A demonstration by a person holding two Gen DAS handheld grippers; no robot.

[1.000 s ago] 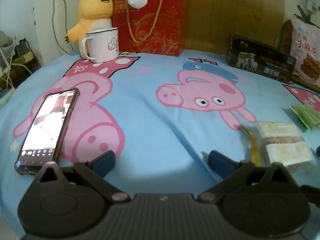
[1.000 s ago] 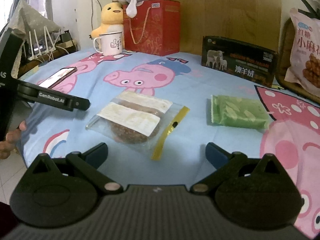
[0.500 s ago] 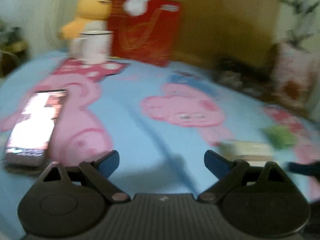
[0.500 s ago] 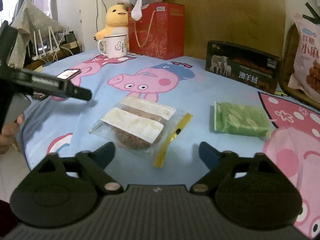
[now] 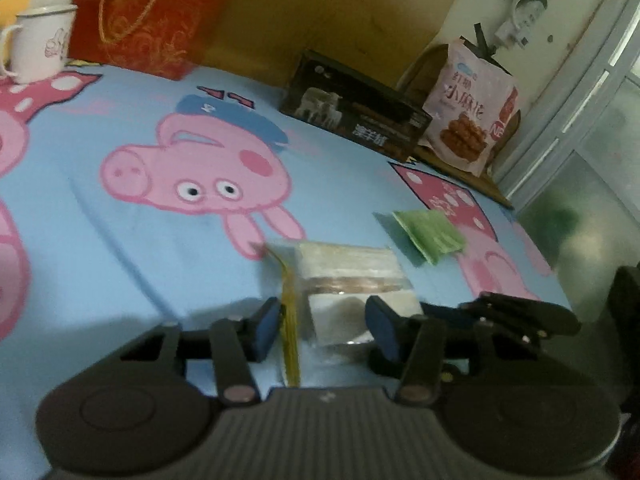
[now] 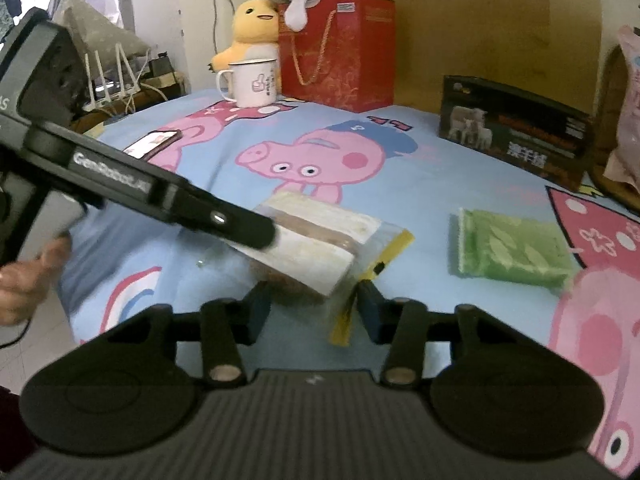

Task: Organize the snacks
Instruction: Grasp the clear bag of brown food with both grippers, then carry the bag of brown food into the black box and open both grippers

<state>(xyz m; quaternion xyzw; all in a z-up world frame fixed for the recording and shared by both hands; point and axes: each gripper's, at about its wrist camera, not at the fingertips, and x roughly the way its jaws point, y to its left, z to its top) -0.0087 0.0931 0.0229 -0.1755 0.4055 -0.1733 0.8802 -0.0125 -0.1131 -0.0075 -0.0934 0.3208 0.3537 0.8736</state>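
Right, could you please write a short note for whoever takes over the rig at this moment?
Left gripper: jaws have just been closing, with the zip bag between them; firm grip unclear.
Right gripper: jaws also just closing, with the same bag's near edge between them; grip unclear.
Things: bag mid-bedsheet; green packet lies apart on the sheet; pink snack bag and dark box at the far edge.
Done: nothing looks sorted yet.
Left: secure the bag, probably place it, then the green packet.
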